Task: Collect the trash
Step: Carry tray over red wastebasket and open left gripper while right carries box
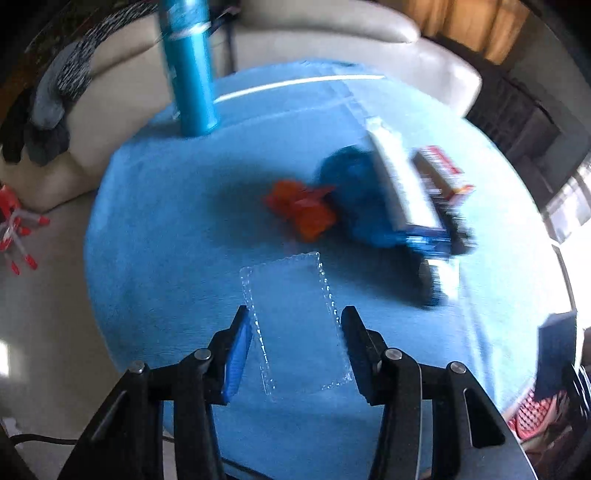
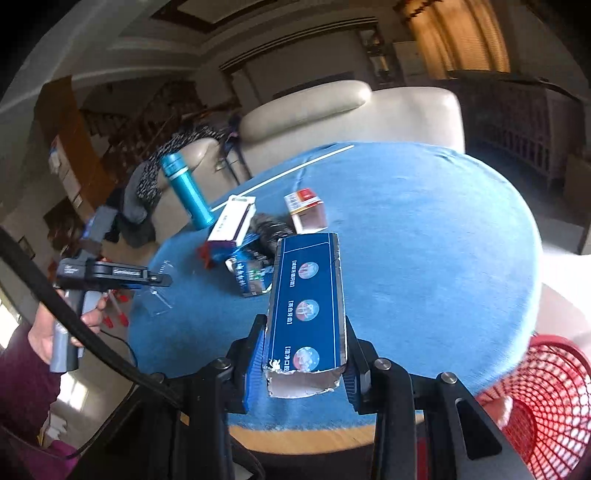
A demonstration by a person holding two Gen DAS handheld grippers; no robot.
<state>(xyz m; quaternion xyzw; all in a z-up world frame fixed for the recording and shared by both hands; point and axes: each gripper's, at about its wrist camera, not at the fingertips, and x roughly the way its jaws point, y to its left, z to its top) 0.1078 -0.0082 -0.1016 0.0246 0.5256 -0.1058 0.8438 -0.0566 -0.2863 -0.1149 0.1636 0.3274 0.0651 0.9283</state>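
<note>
Right wrist view shows the right gripper (image 2: 304,363) clamped on a dark blue carton (image 2: 308,306), red basket (image 2: 546,402) lower right (unseen elsewhere); left view: left gripper (image 1: 295,343) partly open, straddling a clear plastic tray (image 1: 295,325), contact unclear.

You are working over a round tabletop covered in blue cloth (image 2: 424,236), its pale wooden edge showing beneath the cloth at the near side. Behind it stands a cream leather sofa (image 2: 332,107) with rounded cushions, and a black-and-white patterned garment (image 2: 166,158) is draped over its armrest. Your floor (image 1: 40,295) is pale and smooth. At the upper right, golden-brown curtains (image 2: 454,33) glow with daylight, and a dark carved wooden cabinet (image 2: 517,114) stands below them. Strong white light comes in at the right edge of the left wrist view. Farther left in the right wrist view, you can see a dark wooden staircase (image 2: 140,122) and light walls with ceiling moulding (image 2: 177,40).
</note>
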